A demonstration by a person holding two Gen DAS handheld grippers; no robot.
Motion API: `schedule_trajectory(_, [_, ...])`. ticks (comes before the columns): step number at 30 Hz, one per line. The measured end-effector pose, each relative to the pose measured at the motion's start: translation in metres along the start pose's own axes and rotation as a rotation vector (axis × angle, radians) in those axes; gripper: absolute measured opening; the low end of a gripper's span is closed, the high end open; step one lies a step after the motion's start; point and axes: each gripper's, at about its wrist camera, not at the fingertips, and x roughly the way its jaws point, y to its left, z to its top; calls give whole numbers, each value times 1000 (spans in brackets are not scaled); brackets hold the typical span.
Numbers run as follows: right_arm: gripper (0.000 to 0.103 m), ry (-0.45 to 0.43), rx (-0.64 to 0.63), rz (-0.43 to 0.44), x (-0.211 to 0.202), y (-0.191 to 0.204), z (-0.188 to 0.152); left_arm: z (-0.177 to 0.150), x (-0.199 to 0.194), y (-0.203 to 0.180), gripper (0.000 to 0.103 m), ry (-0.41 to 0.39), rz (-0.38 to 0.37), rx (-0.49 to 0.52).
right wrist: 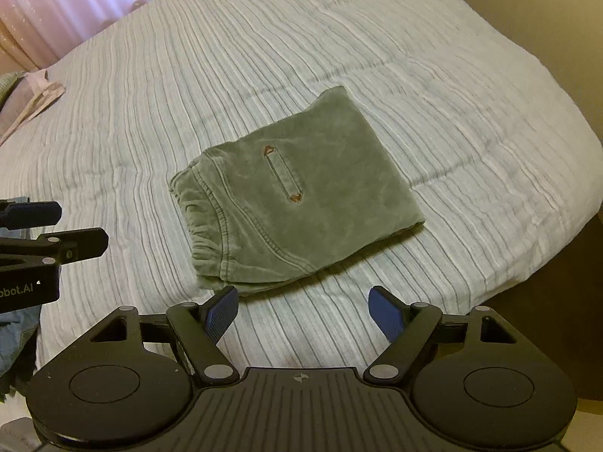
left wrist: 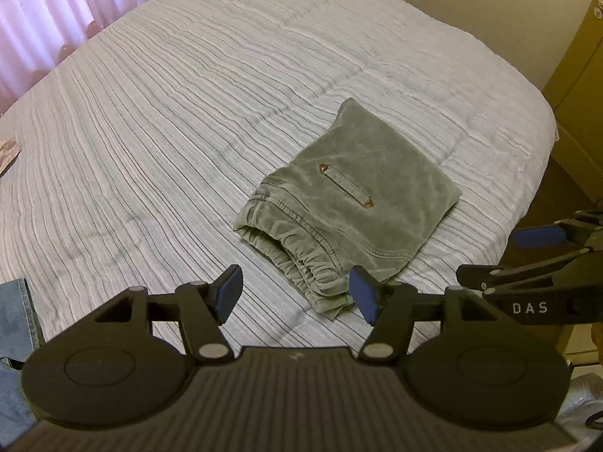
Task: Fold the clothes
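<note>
While the left wrist view is looking down over the bed (left wrist: 169,120), the trousers (left wrist: 350,196) are lying folded into a compact olive-green block on the striped cover, toward the near right part of it, with the elastic waistband facing the camera and a welt pocket on top. The left gripper (left wrist: 297,293) is hovering just short of that waistband, its jaws standing roughly half apart with nothing between the blue pads, only cover and the bundle's corner showing behind the gap. The right gripper (left wrist: 527,252) is reaching in from the right edge, clear of the cloth. A bit of blue cloth (left wrist: 19,324) is hanging at the lower left. In the right wrist view the trousers (right wrist: 297,196) are sitting just beyond the right gripper (right wrist: 303,312), whose jaws are spread wide and empty over bare cover; the left gripper (right wrist: 56,226) is poking in from the left, apart from the fabric. The cloth is looking like soft, velvety, fairly thick cotton: light, limp, not fragile, likely to sag and unfold if lifted by one layer. I am judging the best hold to be a pinch through all layers at the two near corners, or at the bunched waistband, which is offering a thicker ridge.
</note>
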Motion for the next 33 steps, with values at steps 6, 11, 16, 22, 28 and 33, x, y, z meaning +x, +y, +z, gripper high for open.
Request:
schedule_trajectory(6, [79, -9, -36, -18, -5, -1, 4, 3, 1, 4, 59, -6, -6, -38])
schedule_trajectory(11, [79, -5, -59, -21, -4, -8, 11, 8, 4, 1, 59, -5, 2, -73])
schedule_trajectory(16, [79, -6, -112, -2, 0, -18, 31, 17, 9, -1, 59, -8, 15, -134])
schedule_trajectory(22, [79, 12, -217, 88, 15, -44, 67, 35, 26, -8, 59, -19, 31, -295])
schedule_trajectory(28, [79, 41, -370, 191, 45, -99, 115, 49, 54, -31, 59, 5, 78, -549])
schedule_trajectory(33, [79, 40, -403, 299, 61, -158, 152, 47, 65, -47, 59, -17, 113, -746])
